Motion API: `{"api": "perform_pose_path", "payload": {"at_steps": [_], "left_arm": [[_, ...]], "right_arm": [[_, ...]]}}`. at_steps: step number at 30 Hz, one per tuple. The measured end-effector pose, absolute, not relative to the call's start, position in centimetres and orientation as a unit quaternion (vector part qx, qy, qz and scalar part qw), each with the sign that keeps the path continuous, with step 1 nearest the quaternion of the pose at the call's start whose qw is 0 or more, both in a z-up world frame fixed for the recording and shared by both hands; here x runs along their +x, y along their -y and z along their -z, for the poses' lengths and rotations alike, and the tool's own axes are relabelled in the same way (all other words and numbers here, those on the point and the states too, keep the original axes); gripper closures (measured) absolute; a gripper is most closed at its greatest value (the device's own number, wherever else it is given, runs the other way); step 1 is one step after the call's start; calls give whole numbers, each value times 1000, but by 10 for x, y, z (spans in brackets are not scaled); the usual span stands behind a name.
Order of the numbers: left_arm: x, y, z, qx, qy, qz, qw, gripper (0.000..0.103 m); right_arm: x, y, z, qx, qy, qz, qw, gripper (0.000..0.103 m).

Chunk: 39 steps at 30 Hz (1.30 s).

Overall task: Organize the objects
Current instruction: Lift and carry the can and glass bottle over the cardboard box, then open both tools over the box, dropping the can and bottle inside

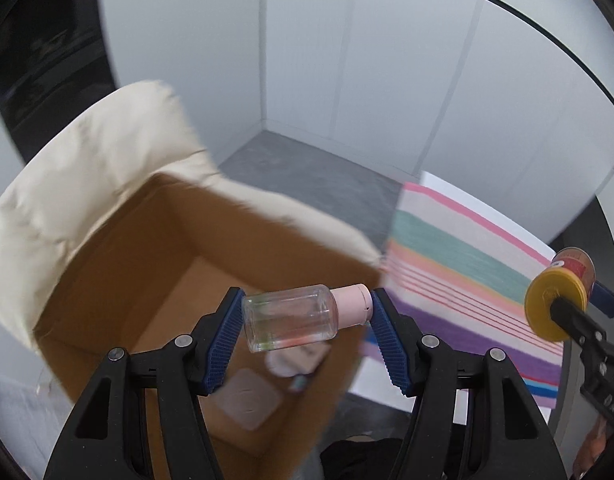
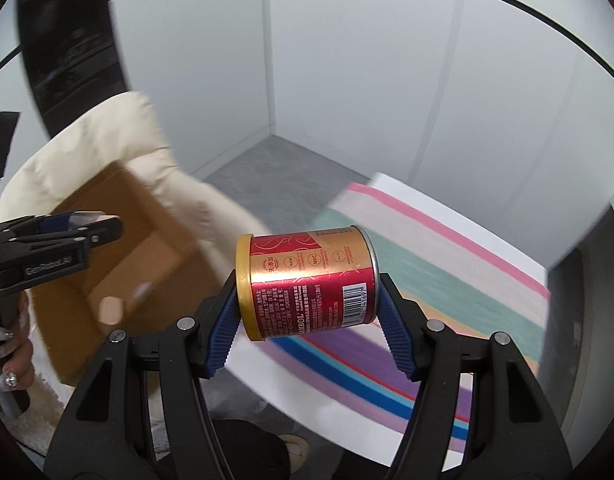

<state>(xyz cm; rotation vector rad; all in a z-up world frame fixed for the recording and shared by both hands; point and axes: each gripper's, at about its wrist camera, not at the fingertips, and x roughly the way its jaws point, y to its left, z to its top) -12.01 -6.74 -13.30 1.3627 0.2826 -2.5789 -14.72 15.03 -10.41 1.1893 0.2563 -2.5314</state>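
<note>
From the left wrist, the left claw (image 1: 307,320) pinches a small clear plastic bottle with a pale pink cap (image 1: 297,316) end to end, its base against the left blue ribbed pad (image 1: 225,340) and its cap against the right one, so the bottle lies sideways across the gap. It hangs over the open mouth of a brown cardboard box (image 1: 179,248), which seems the reason for the hold: a lengthwise grip lets the bottle fall flat once the claw widens. Blurred pale items, among them 1 flat pinkish packet (image 1: 249,400), already lie on the box floor. A cream fabric cushion or cloth (image 1: 79,176) wraps the far rim of the box, and a striped pastel cloth on a white board (image 1: 459,292) lies to the right. The left tool tilts downward toward the box. At the right edge the other claw shows, carrying a can seen from its yellow lid. From the right wrist, the right claw (image 2: 309,304) clamps a red and gold printed metal can with a yellow plastic lid (image 2: 307,284) by its 2 ends, lid left, steel base right, the can horizontal and held in the air above the striped cloth, short of the box; I judge it waits its turn behind the bottle. The left tool reaches in from the left over the box, and the person's hand with decorated nails (image 2: 11,364) grips its handle.
</note>
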Motion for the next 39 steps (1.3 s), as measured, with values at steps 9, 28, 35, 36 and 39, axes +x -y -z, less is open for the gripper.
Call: {"api": "perform_pose_path", "payload": {"at_steps": [9,28,35,36,39], "left_arm": [[-78,155,132,452,-132,865,173,38],[-37,247,159,490,-210,817,219,6],[-40,232,153,495,-190,822,208,6],[-41,227,148,500,-184,821,204,6],[-43,201,124,504,-165,831,167,6]], "right_arm": [[-120,-31,120,423,-133,861,251,36],[-127,66,162,478,-127,827,267,0],[-132,45,159,508,-62,826,235,0],[-132,36,155,520,-44,825,219,0],[-124,-1,134,549,4,822,153,0]]}}
